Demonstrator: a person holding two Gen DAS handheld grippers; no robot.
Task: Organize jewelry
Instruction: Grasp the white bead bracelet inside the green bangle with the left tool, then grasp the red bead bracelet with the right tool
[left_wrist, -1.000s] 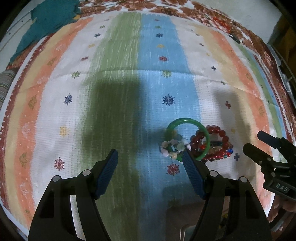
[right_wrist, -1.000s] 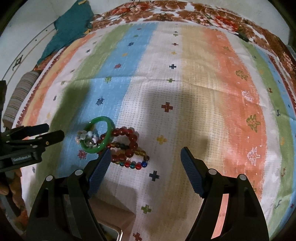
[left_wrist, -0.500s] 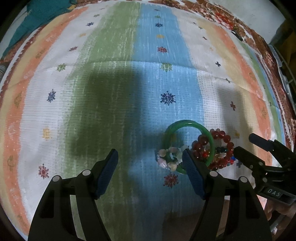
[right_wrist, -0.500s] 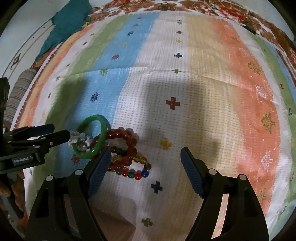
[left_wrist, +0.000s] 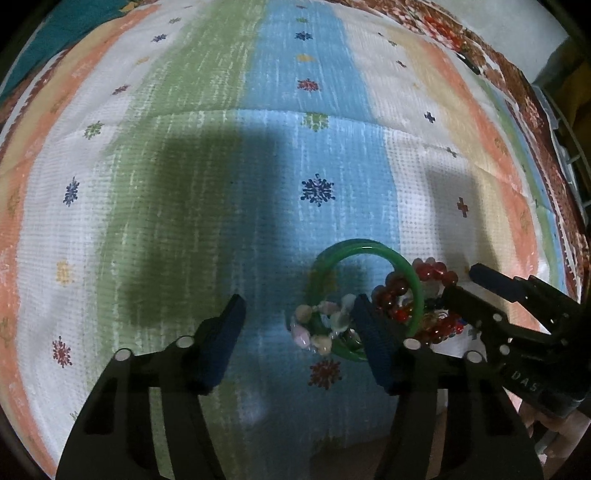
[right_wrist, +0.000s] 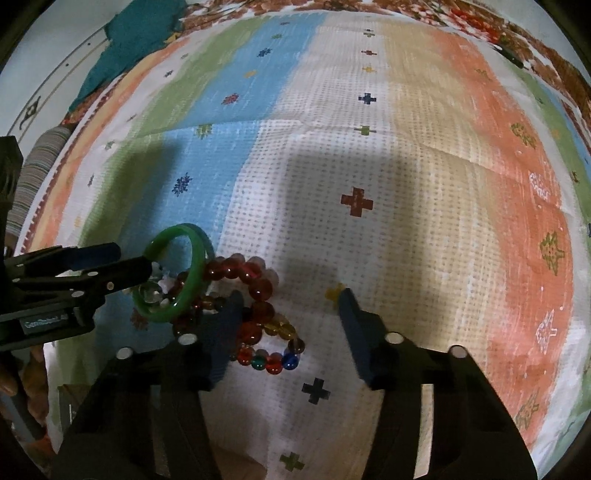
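A green bangle (left_wrist: 369, 254) lies on the striped cloth (left_wrist: 184, 184), with a pale stone bracelet (left_wrist: 317, 325) across its near rim and dark red bead bracelets (left_wrist: 432, 271) against its right side. My left gripper (left_wrist: 299, 314) is open, its right finger over the bangle's near rim. In the right wrist view the bangle (right_wrist: 197, 273), the red beads (right_wrist: 251, 273) and a multicoloured bead bracelet (right_wrist: 273, 360) lie at the left. My right gripper (right_wrist: 288, 306) is open just above the beads, its left finger over them.
A teal cloth (right_wrist: 136, 40) lies at the far left edge of the bed. A brown floral border (left_wrist: 498, 74) runs along the far and right sides. The right gripper (left_wrist: 517, 306) shows in the left wrist view, the left gripper (right_wrist: 74, 273) in the right wrist view.
Both grippers have moved forward and down toward the jewelry pile. The left gripper's right finger now overlaps the bangle; the right gripper's left finger now overlaps the red beads. Nothing has been picked up.
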